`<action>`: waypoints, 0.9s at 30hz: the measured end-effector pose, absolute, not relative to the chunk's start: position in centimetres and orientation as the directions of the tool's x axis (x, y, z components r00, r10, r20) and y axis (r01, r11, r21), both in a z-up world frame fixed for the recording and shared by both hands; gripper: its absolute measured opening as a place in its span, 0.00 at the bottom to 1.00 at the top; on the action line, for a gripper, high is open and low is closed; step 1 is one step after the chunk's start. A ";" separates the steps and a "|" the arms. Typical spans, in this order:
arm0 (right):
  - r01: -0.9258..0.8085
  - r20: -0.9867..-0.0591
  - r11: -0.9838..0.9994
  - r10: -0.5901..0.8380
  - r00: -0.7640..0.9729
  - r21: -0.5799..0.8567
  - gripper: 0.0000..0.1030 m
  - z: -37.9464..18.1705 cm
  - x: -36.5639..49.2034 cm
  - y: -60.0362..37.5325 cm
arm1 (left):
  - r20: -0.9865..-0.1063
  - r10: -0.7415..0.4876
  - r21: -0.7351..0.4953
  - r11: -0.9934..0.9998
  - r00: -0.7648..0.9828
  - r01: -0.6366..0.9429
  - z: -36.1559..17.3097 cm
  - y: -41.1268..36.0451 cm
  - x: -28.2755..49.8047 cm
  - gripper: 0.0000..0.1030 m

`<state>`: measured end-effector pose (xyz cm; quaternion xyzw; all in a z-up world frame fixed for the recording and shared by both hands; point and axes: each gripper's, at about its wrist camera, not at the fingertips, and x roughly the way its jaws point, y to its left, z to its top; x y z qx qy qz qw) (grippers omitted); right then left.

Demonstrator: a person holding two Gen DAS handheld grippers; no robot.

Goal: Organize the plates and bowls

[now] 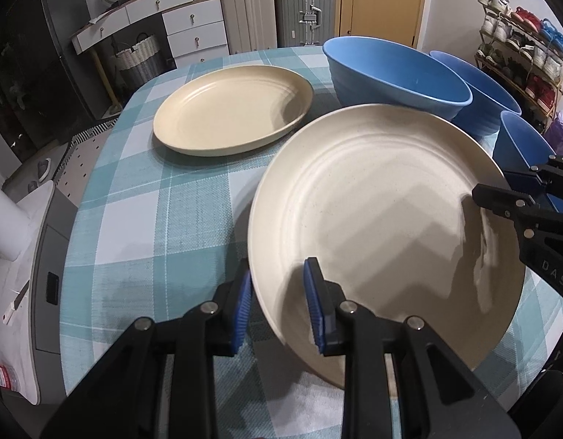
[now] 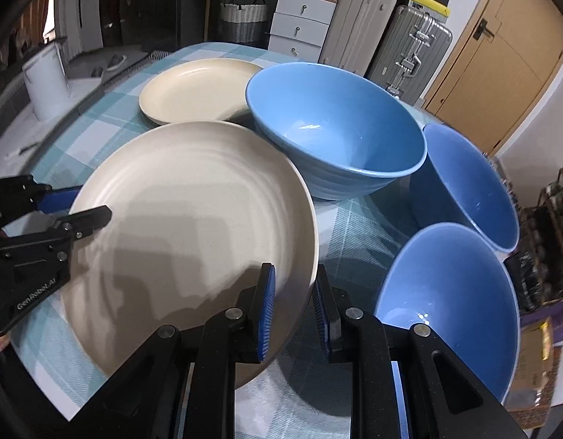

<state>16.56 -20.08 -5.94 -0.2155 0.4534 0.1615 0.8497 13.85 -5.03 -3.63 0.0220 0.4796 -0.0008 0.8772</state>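
Observation:
A large cream plate is lifted and tilted above the checked tablecloth. My left gripper straddles its left rim, jaws open with a gap to the rim. My right gripper straddles the opposite rim, also open. Each gripper shows in the other view: the right gripper, the left gripper. A second cream plate lies flat farther back. Three blue bowls stand to the right: a big one, a middle one, a near one.
The table has a teal and white checked cloth; its left edge drops to a grey appliance. Behind it stand drawers, suitcases, a basket and a shoe rack.

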 end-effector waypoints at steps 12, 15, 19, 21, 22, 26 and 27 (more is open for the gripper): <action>-0.467 -0.828 0.831 0.016 0.561 -0.301 0.20 -6.9 16.4 -19.6 | -0.844 0.014 0.037 0.999 0.536 0.032 -4.0 -4.9 14.1 0.25; -0.466 -0.828 0.833 0.017 0.561 -0.298 0.20 -6.9 16.3 -19.6 | -0.844 0.013 0.039 0.999 0.537 0.038 -4.1 -4.9 14.1 0.27; -0.467 -0.832 0.839 0.033 0.553 -0.278 0.23 -6.6 16.5 -19.8 | -0.845 -0.003 0.021 0.999 0.535 0.038 -4.0 -4.7 14.1 0.30; -0.470 -0.830 0.837 0.035 0.556 -0.279 0.24 -6.5 16.5 -19.7 | -0.842 -0.007 0.015 0.999 0.540 0.036 -3.9 -4.5 14.0 0.41; -0.472 -0.832 0.839 0.043 0.553 -0.271 0.25 -6.5 16.5 -19.7 | -0.840 -0.008 0.012 0.999 0.542 0.034 -3.8 -4.4 14.0 0.43; -0.477 -0.830 0.840 0.058 0.555 -0.260 0.40 -6.1 16.4 -19.6 | -0.836 -0.022 -0.009 1.000 0.549 0.027 -3.4 -3.9 13.7 0.52; -0.480 -0.829 0.840 0.067 0.555 -0.253 0.47 -6.0 16.3 -19.5 | -0.836 -0.025 -0.013 1.000 0.549 0.026 -3.4 -3.8 13.7 0.53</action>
